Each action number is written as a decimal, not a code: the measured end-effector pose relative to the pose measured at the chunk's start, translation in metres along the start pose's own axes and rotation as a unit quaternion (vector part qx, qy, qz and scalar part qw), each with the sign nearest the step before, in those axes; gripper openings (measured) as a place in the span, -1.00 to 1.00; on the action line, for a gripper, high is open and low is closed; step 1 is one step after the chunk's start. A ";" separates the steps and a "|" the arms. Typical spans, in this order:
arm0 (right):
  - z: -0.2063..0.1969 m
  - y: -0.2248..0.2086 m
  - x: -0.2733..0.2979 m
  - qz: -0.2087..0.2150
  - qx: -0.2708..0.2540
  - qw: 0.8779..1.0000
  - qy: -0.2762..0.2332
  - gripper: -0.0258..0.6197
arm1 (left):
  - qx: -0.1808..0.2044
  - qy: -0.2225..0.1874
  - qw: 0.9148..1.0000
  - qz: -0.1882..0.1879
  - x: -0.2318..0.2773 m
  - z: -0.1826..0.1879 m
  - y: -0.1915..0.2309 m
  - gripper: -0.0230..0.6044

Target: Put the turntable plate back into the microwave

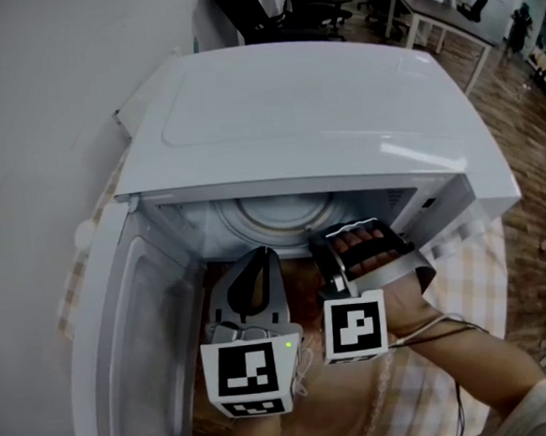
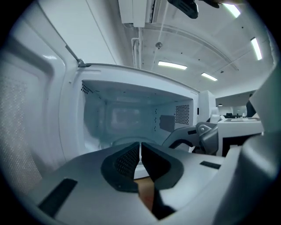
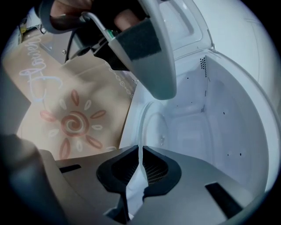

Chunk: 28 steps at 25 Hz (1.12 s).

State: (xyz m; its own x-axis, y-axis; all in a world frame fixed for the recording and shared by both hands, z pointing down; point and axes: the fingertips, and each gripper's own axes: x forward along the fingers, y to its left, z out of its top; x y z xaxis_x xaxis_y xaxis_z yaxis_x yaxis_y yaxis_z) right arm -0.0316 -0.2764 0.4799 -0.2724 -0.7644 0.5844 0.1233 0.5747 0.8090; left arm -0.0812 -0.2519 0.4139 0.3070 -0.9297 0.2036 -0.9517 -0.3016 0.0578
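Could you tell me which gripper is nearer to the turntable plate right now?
Right. The right gripper grips the rim of the plate inside the microwave; the left gripper sits shut and empty outside the opening, apart from the plate.

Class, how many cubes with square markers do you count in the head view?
2: the lower cube at bottom centre; the upper cube just right of it. None seems hidden.
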 end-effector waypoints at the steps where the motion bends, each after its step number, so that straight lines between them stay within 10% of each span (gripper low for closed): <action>1: 0.000 0.001 0.000 0.000 0.000 1.000 0.000 -0.77 | -0.004 0.000 1.000 0.002 -0.002 0.000 -0.001 -0.88; 28: 0.000 0.001 -0.001 -0.043 -0.014 0.999 -0.006 -0.77 | -0.085 -0.035 0.996 -0.003 -0.070 -0.012 -0.022 -0.89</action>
State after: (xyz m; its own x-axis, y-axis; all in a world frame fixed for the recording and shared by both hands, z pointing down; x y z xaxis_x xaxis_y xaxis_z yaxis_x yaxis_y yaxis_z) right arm -0.0309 -0.2755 0.4803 -0.2947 -0.8067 0.5122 0.1265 0.4983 0.8577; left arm -0.0819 -0.1779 0.4106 0.3062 -0.9423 0.1351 -0.9359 -0.2720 0.2238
